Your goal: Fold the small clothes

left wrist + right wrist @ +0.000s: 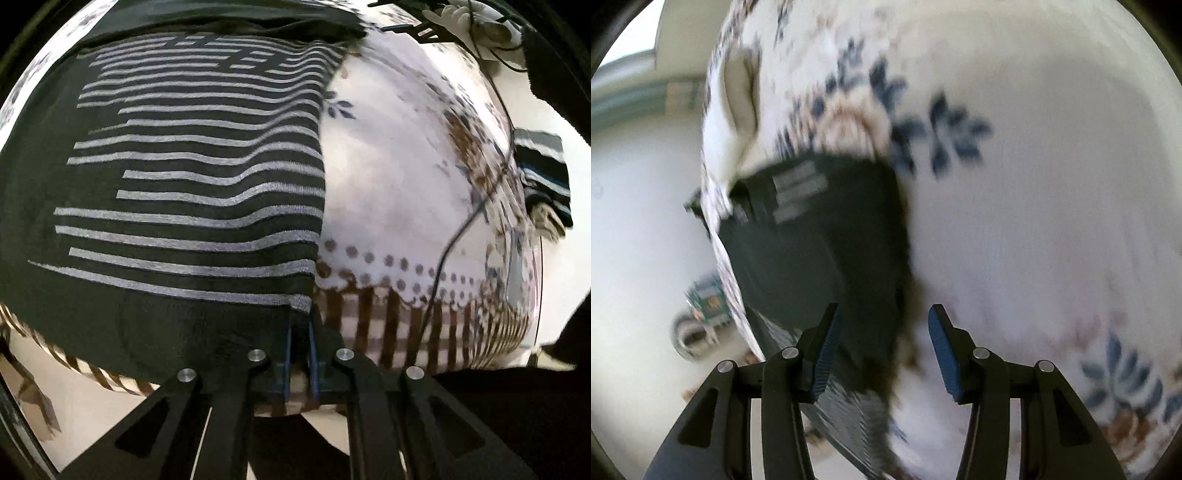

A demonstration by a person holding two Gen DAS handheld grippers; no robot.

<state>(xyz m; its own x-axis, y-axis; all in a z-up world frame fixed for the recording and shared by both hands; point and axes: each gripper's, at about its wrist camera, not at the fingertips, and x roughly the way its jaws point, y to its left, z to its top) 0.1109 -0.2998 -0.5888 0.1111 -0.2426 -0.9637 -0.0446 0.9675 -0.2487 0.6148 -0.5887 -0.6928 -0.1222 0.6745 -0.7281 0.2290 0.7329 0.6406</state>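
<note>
Black grey-striped garment (192,177) on white cloth (399,177) with blue-brown flowers

White tablecloth (399,173) with blue flowers and brown dotted, striped border covers the table, filling the left wrist view from 12 to 5 o'clock. Thin black cable (458,229) runs across it at 3 o'clock. Folded striped cloth (543,166) lies past the cable, at the edge. Right wrist view: blurred; pale floor (639,236) at 9 o'clock.
</note>
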